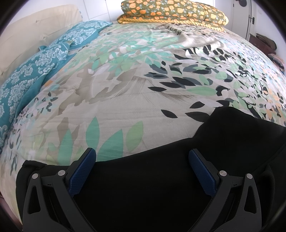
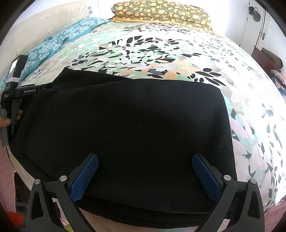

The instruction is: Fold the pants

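Black pants [image 2: 125, 128] lying folded into a broad, layered rectangle at the near edge of the bed [image 2: 178, 53], spread flat on the leaf-printed bedspread [image 1: 125, 89], stacked edges showing along the near side in the right wrist view. Right gripper [image 2: 145, 175] poised over the near edge of the pants, blue-padded fingers [image 2: 85, 176] spread wide, nothing between them; contact of the tips with the cloth impossible to tell. Left gripper [image 1: 142, 170] likewise over the pants [image 1: 160, 178] toward their left end, fingers [image 1: 83, 171] wide apart, gripping nothing, black cloth filling the gap below and running off toward the right of that view. Seen from the right wrist view, body of the left gripper [image 2: 19, 92] at the far left corner of the pants, held by a hand [image 2: 6, 122] partly cut off at the frame edge. Teal patterned pillows [image 1: 44, 62] along the left edge of the bed, against a cream headboard [image 1: 35, 26]. Olive quilt with orange flowers [image 1: 171, 12] folded at the far edge of the bed, yellow trim beneath it. Dark wooden furniture [image 2: 264, 55] beyond the right edge of the bed, by a white wall.
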Motion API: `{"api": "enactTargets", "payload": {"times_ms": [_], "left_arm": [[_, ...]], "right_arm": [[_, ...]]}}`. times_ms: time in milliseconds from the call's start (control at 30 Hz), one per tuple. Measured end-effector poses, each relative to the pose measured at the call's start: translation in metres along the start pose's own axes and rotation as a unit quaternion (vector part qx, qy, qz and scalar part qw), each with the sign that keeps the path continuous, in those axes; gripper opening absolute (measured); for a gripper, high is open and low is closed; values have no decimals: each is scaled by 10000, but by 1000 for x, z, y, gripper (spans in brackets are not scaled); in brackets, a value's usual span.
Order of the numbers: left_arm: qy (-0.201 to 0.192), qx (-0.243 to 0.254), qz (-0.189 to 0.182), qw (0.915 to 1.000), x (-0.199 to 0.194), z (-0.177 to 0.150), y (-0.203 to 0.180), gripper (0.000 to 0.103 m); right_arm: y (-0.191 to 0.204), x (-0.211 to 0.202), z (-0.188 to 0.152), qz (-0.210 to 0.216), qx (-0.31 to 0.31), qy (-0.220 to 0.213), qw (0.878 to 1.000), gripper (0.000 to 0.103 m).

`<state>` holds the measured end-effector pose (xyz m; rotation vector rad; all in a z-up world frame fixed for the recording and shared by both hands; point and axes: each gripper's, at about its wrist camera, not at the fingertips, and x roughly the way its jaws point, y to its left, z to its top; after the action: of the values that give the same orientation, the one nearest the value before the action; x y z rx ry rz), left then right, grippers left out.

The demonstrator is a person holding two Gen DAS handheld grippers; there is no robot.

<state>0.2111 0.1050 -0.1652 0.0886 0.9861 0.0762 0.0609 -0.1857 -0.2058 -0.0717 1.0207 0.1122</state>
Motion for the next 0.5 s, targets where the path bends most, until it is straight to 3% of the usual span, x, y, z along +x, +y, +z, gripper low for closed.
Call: {"api": "enactTargets", "payload": {"times_ms": [367, 500], "left_arm": [[-2, -39, -59, 10000, -1, 0, 1, 103], [-61, -236, -63, 9997, -21, 1, 9, 102]], "right_arm": [[1, 0, 0, -30, -46, -58, 10000, 103], [1, 1, 0, -31, -41, -77, 10000, 103]]}}
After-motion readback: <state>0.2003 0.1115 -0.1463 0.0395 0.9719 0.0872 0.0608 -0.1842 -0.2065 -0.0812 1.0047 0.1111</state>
